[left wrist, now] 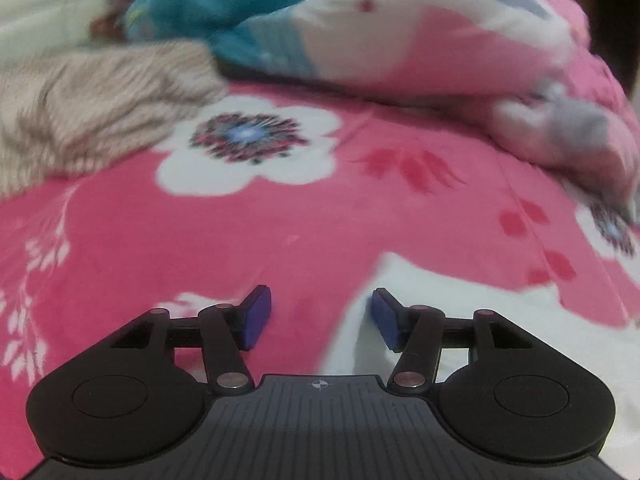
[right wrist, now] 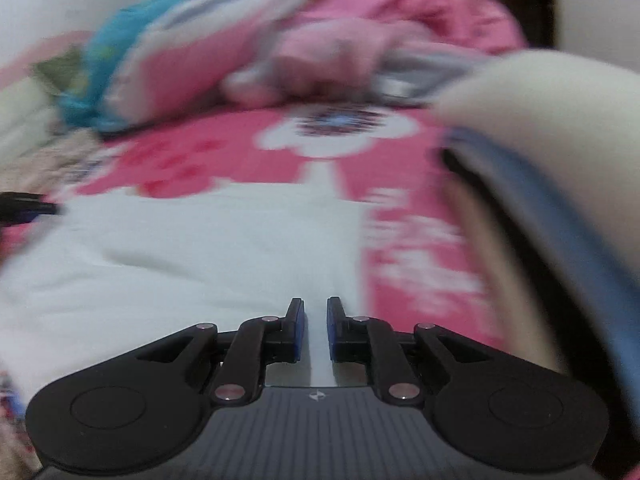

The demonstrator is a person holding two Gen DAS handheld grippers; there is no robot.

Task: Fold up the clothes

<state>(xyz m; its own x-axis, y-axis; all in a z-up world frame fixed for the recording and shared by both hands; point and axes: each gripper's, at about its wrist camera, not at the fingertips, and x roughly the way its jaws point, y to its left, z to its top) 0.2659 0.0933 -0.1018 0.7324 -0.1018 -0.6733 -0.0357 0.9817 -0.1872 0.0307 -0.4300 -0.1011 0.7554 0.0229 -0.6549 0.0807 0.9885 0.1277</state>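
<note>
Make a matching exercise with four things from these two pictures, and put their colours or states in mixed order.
Things:
1. white garment
2. bedsheet
3. left hand-held gripper
4. knit cloth

Colours or states:
A. beige, crumpled at the sheet's far left
B. open, with nothing between the pads
C. pink with white flowers
D. plain, spread flat on the sheet

Pairs: 1-D, 2-C, 3-B, 4-A
</note>
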